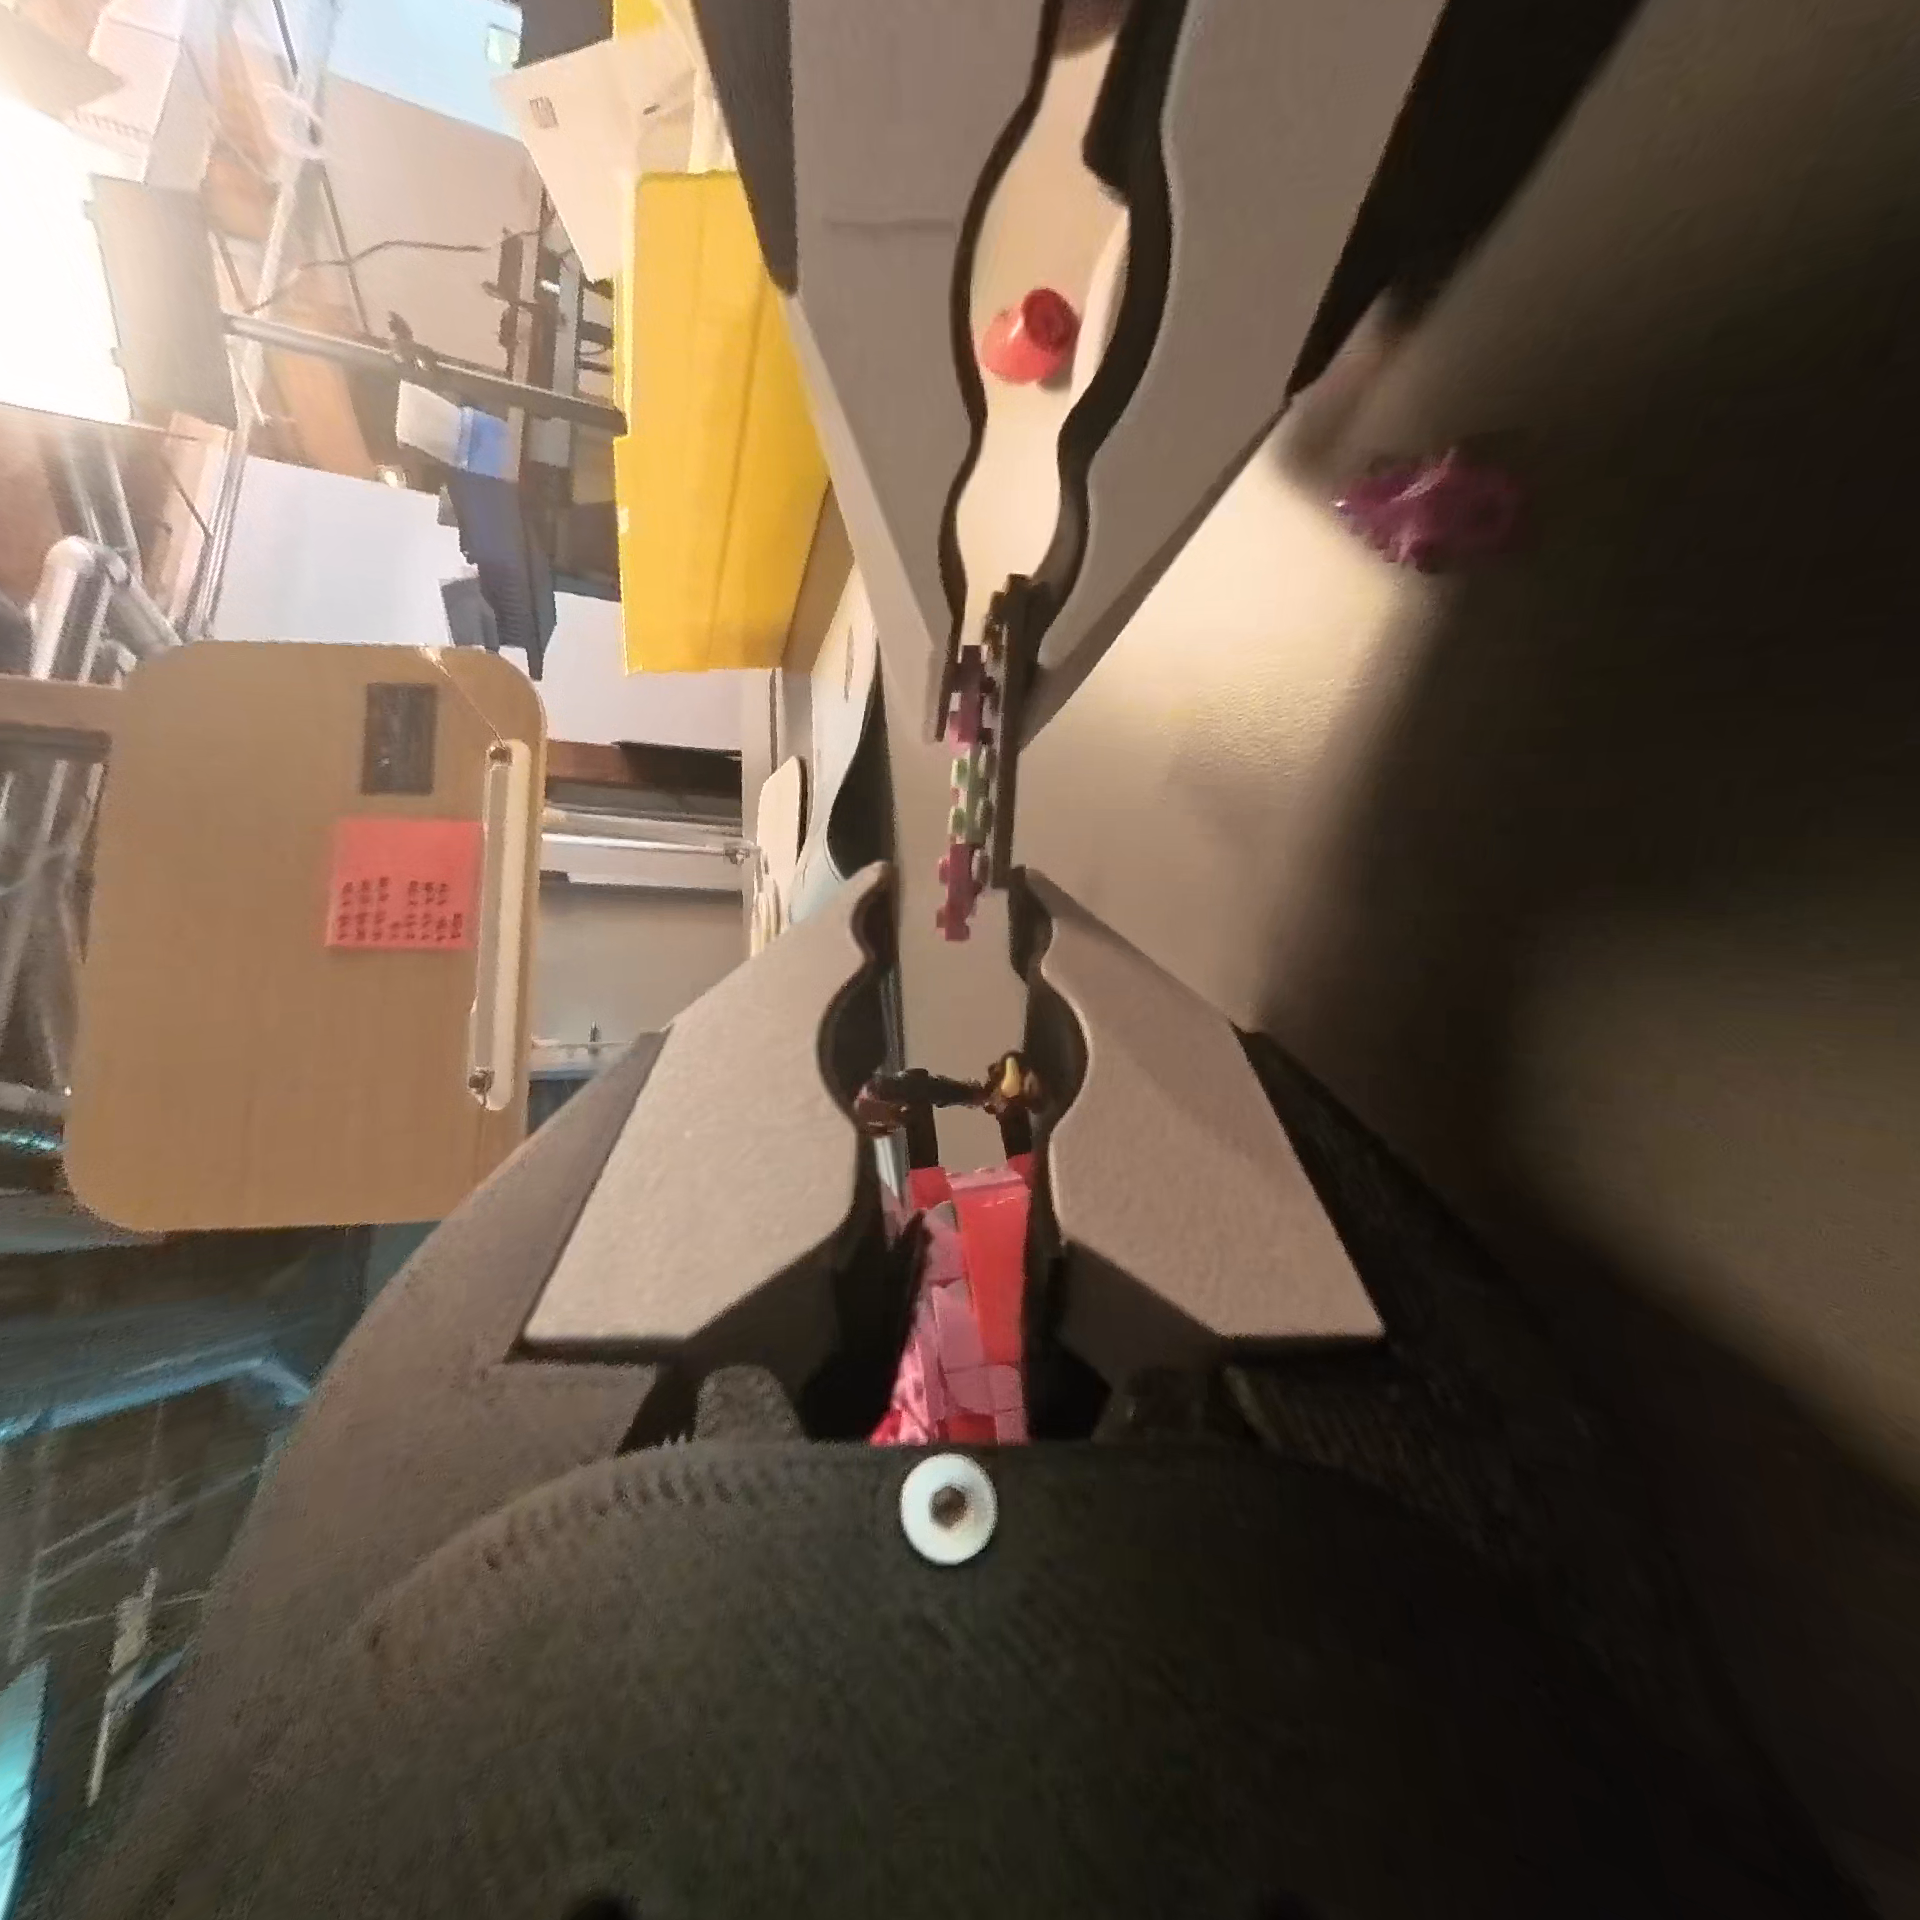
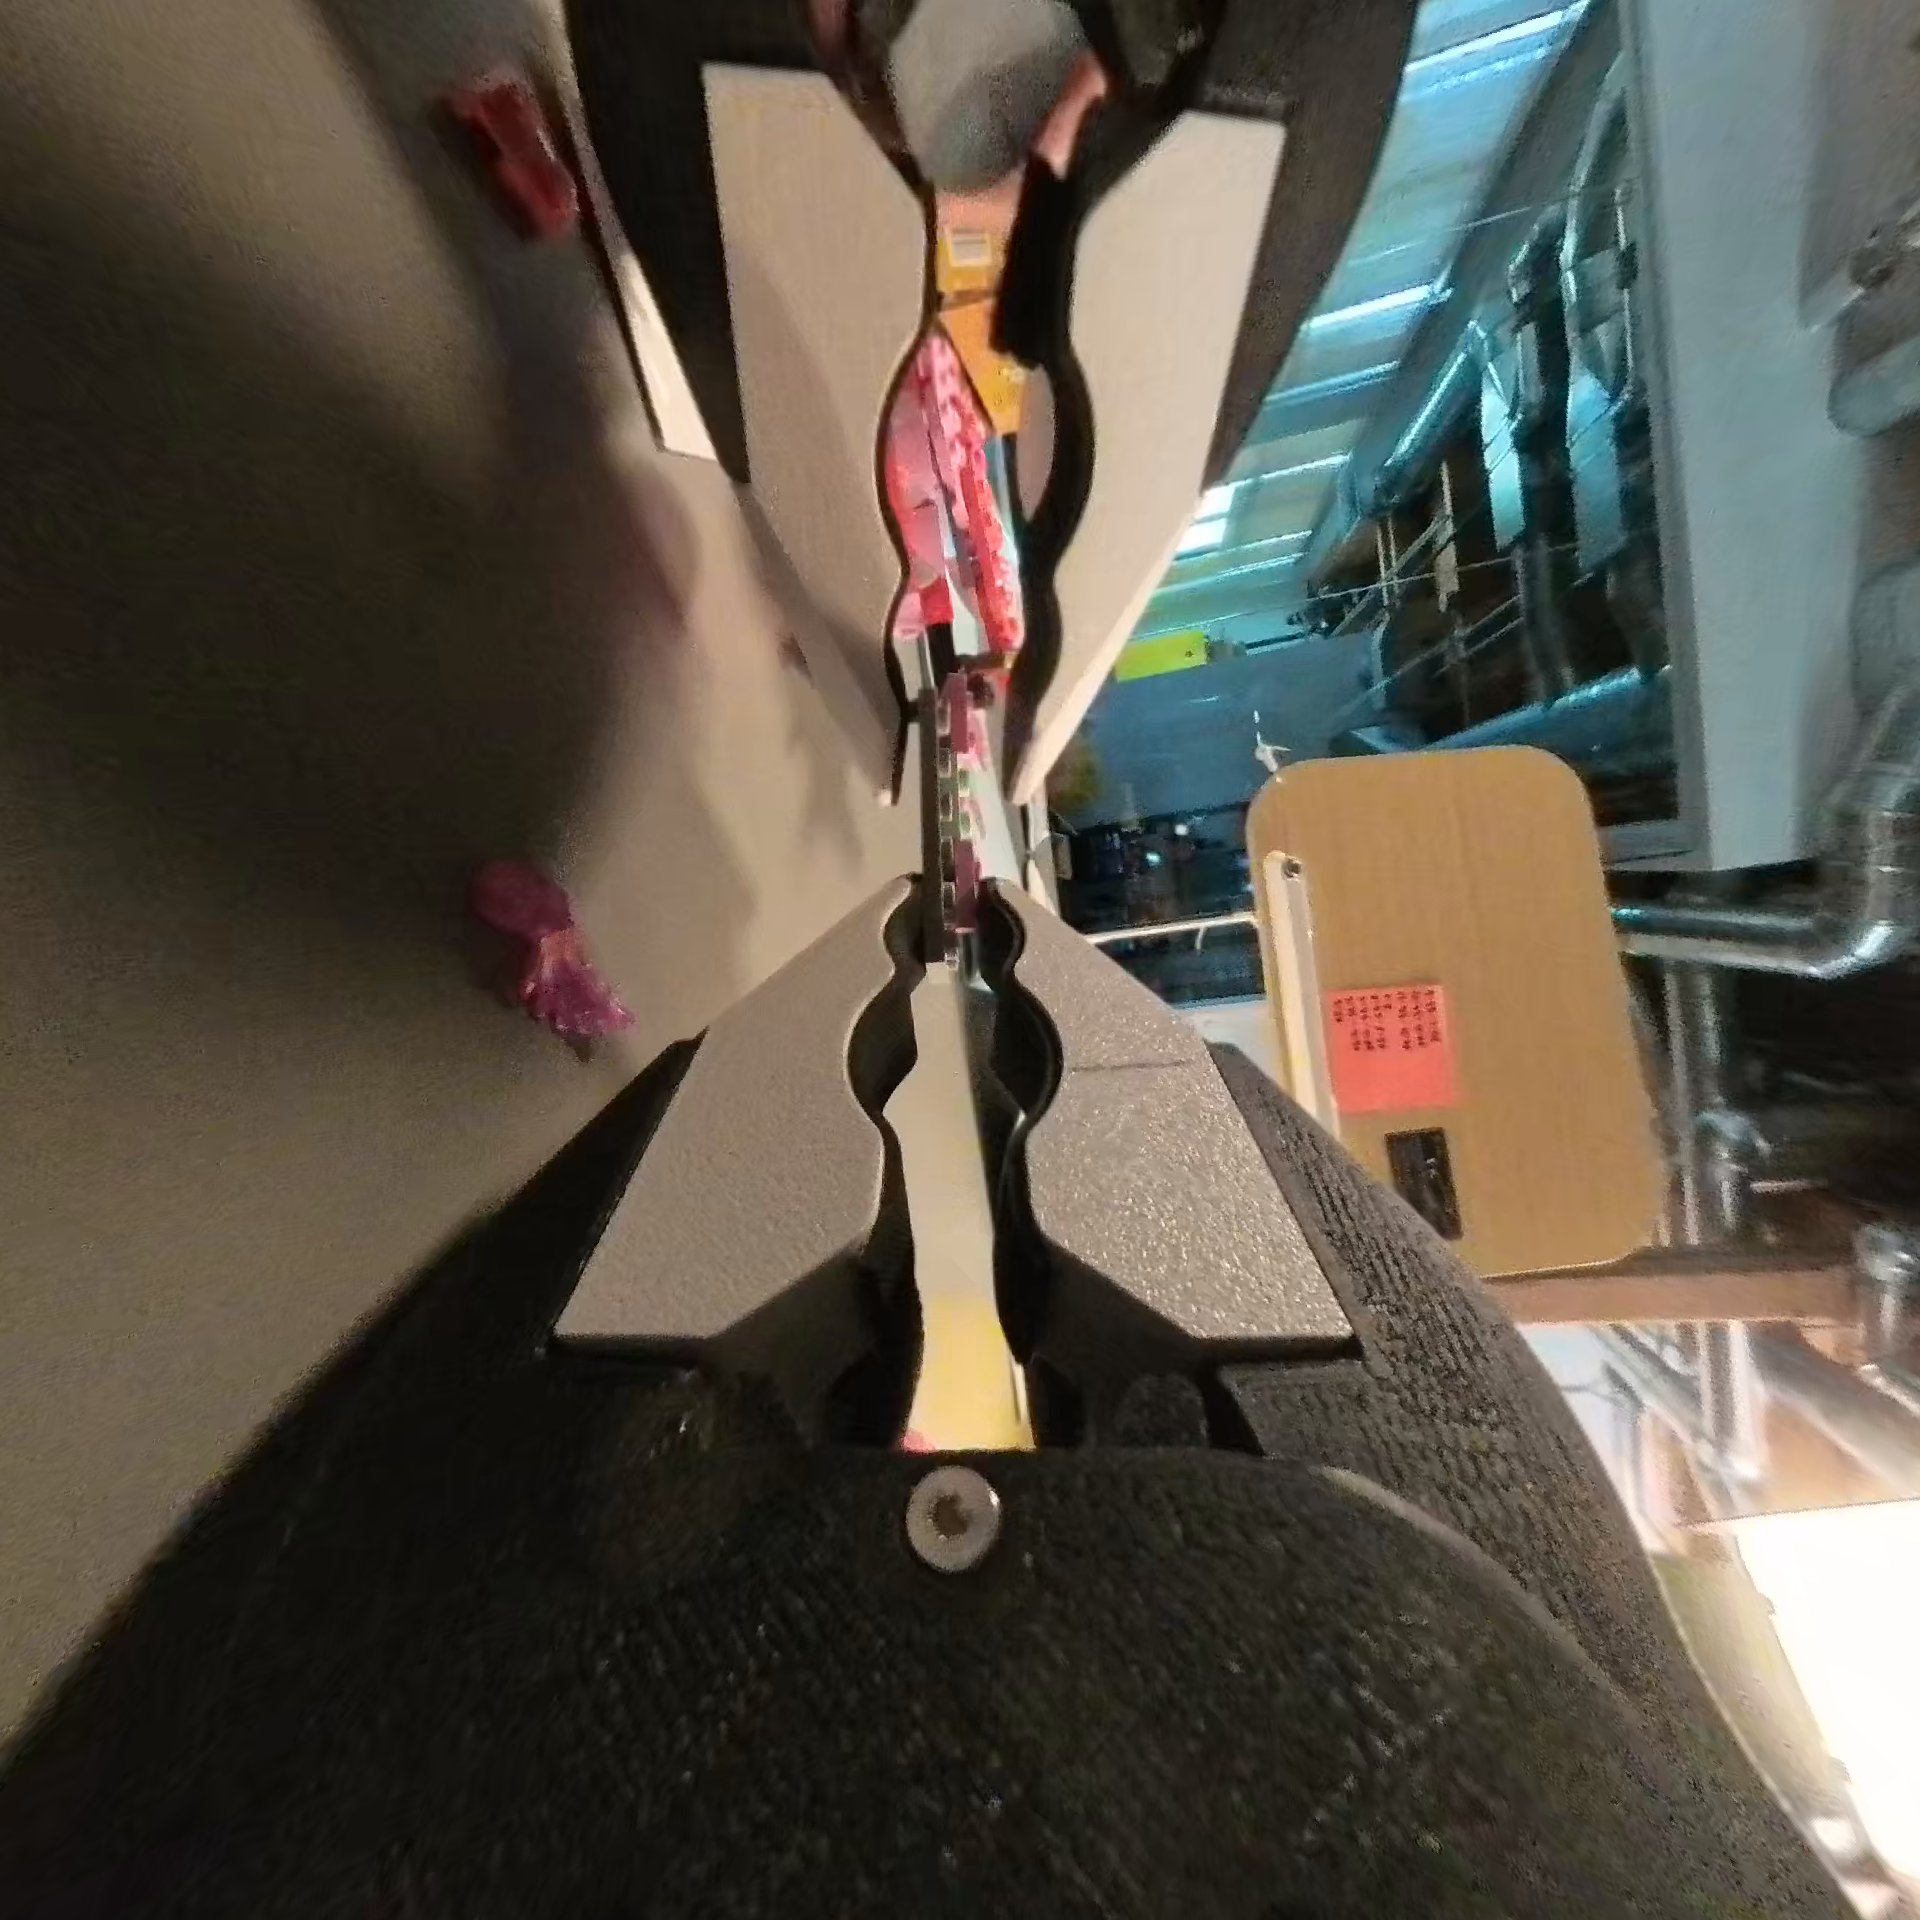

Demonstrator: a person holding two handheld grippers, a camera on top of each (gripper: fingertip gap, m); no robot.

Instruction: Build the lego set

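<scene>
Plate (image 2: 932,790), thin and black with purple and green studs on 1 face, hangs in the air between 2 hand-held grippers that point at each other, beside the grey table (image 2: 260,623). The right hand-held gripper (image 2: 951,906) is clenched on 1 end of the plate, with both fingertips pressed on its faces. The left hand-held gripper (image 1: 954,883) is released: its fingertips stand apart around the other end of the plate. The black back of the plate lies at 1 fingertip, and a clear gap shows between the studs and the other fingertip. Farther back between the left fingers sits a pink and red brick build (image 1: 966,1299); I cannot tell if the fingers press on it. A small dark bar (image 1: 945,1091) crosses the gap just in front of the build. On the table lie a red round piece (image 1: 1029,332) and a purple piece (image 1: 1423,509), well apart from the plate. Another red piece (image 2: 509,156) lies farther along the table, blurred. Beyond the table edge stands a wooden board (image 1: 301,935) with a pink note (image 1: 405,883) on it, and a yellow box (image 1: 707,416) is near it.
</scene>
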